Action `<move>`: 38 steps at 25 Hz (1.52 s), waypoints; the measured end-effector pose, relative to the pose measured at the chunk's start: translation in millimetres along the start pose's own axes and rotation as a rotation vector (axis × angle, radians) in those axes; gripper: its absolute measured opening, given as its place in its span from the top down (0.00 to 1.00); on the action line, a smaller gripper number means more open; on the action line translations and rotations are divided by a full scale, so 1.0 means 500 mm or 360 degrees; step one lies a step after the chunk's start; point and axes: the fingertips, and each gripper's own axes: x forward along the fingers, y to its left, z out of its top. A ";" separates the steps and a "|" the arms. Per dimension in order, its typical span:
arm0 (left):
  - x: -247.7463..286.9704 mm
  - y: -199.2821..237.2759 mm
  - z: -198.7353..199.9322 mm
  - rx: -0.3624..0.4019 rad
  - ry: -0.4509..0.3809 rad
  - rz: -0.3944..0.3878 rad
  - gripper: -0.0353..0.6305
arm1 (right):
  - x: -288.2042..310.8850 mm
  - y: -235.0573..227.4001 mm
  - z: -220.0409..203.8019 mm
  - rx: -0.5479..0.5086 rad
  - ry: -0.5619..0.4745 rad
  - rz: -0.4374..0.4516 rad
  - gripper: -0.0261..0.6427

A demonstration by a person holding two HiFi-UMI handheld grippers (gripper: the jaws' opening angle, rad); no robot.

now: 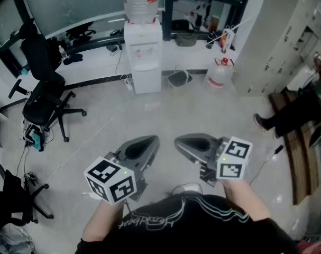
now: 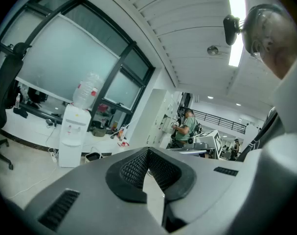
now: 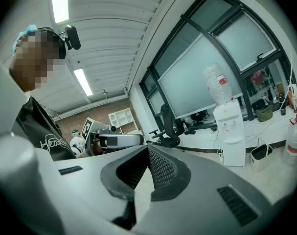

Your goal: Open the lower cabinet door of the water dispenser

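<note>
Left tongs (image 2: 148,150), right tongs (image 3: 148,147) pressed together, empty; dispenser (image 1: 143,57) bottle (image 1: 141,1) seemingly empty.

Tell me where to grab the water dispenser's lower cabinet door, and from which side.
Come from the front, which faces you. The lower cabinet door is a flat white panel under the tap recess of the water dispenser. No handle or hinge shows from this far off, so probably pinch a free edge, likely the top one.
</note>
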 end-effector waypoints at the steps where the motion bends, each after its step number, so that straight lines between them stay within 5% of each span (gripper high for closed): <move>1: 0.003 -0.001 0.001 0.0010 0.0002 0.0001 0.95 | -0.001 -0.003 0.003 -0.0006 -0.0004 -0.0003 0.94; 11: 0.014 -0.005 -0.003 0.0021 0.0015 0.0012 0.95 | 0.000 0.001 0.005 -0.0029 0.0007 0.0016 0.94; 21: 0.091 0.030 -0.017 -0.0008 0.0080 -0.0002 0.95 | -0.012 -0.087 -0.001 0.0070 -0.0058 -0.0040 0.94; 30: 0.336 0.168 0.018 -0.0083 0.0155 0.0038 0.95 | -0.007 -0.367 0.052 0.0103 -0.0023 -0.0069 0.94; 38: 0.590 0.335 -0.040 -0.0255 0.0333 0.0143 0.95 | 0.010 -0.667 0.020 0.0272 0.0102 -0.0067 0.94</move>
